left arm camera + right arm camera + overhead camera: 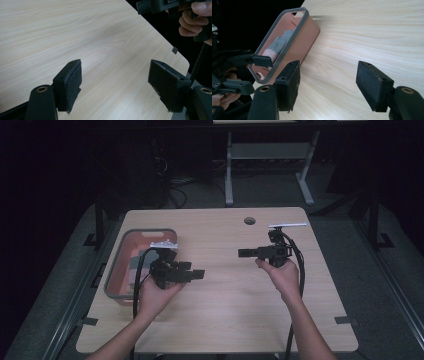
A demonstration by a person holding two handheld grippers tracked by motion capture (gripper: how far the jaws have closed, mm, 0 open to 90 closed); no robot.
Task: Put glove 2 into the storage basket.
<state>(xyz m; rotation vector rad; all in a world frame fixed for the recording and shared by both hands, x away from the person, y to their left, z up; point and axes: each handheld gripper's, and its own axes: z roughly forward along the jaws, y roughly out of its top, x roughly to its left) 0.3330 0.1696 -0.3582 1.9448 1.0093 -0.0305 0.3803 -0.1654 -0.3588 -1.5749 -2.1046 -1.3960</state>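
Over table (pixel 225 290): both grippers held above bare wood
Left gripper (pixel 197 274): jaws apart, empty, beside bin (pixel 116 275)
Right gripper (pixel 245 253): jaws apart, empty
Bin: grey cloth (pixel 279 42) inside

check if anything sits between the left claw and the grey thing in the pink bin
Nothing visible blocks it. The left claw hangs open beside the pink bin, pointing away from it over bare table. The grey thing lies inside the bin, so only the bin's grey rim must be cleared from above.
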